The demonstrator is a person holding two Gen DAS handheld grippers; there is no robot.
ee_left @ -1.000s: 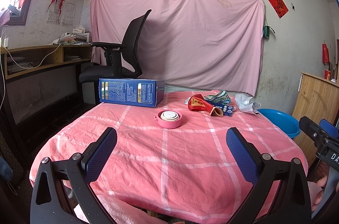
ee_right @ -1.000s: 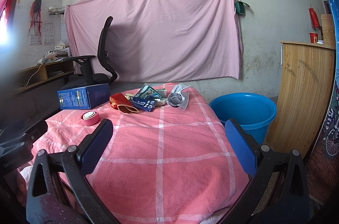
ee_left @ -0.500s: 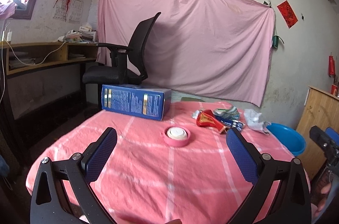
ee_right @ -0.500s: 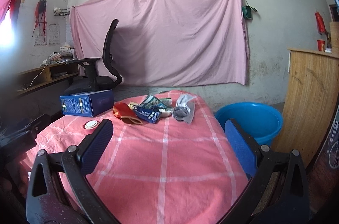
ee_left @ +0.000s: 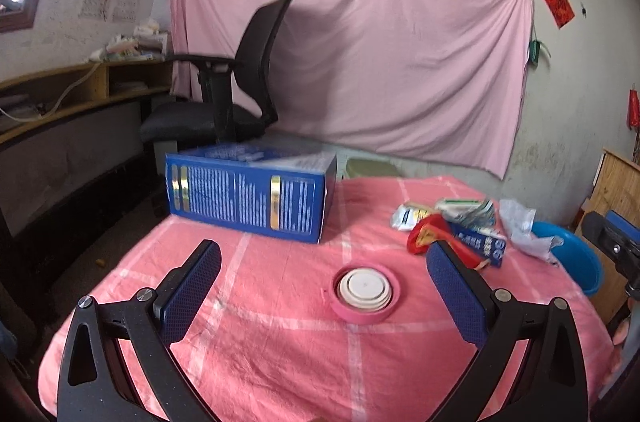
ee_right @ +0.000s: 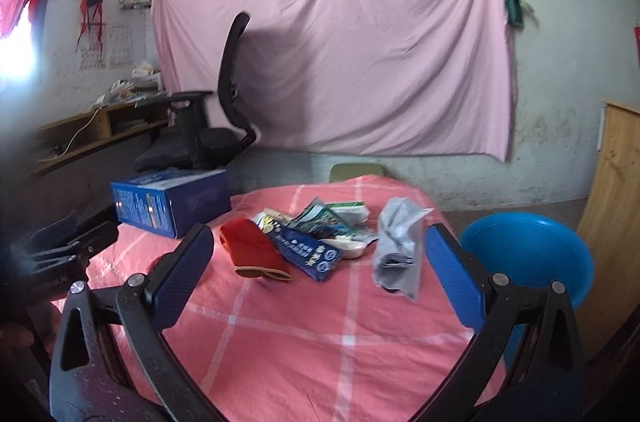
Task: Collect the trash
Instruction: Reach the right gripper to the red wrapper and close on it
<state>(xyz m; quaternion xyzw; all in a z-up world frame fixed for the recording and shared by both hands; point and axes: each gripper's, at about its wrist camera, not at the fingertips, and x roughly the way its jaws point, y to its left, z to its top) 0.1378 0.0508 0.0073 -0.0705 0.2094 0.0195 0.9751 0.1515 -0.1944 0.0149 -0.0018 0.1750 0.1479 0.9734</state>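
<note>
A pile of trash lies on the pink checked tablecloth (ee_right: pixel 320 334): a red wrapper (ee_right: pixel 256 252), a blue packet (ee_right: pixel 310 254), green wrappers (ee_right: pixel 324 218) and a crumpled grey bag (ee_right: pixel 398 246). The pile also shows in the left wrist view (ee_left: pixel 456 226). A blue basin (ee_right: pixel 532 254) stands beside the table on the right. My right gripper (ee_right: pixel 316 270) is open and empty, just short of the pile. My left gripper (ee_left: pixel 324 286) is open and empty, with a pink roll of tape (ee_left: pixel 365 292) between its fingers' line of sight.
A blue box (ee_left: pixel 248 196) stands at the table's far left. A black office chair (ee_left: pixel 228 94) is behind it. A wooden cabinet (ee_right: pixel 612 206) stands at the right, past the basin. A pink sheet (ee_right: pixel 336 50) hangs on the back wall.
Both grippers have moved forward over the table and tilted down. The tape roll, blue box and trash pile now look closer. Both stay open.
</note>
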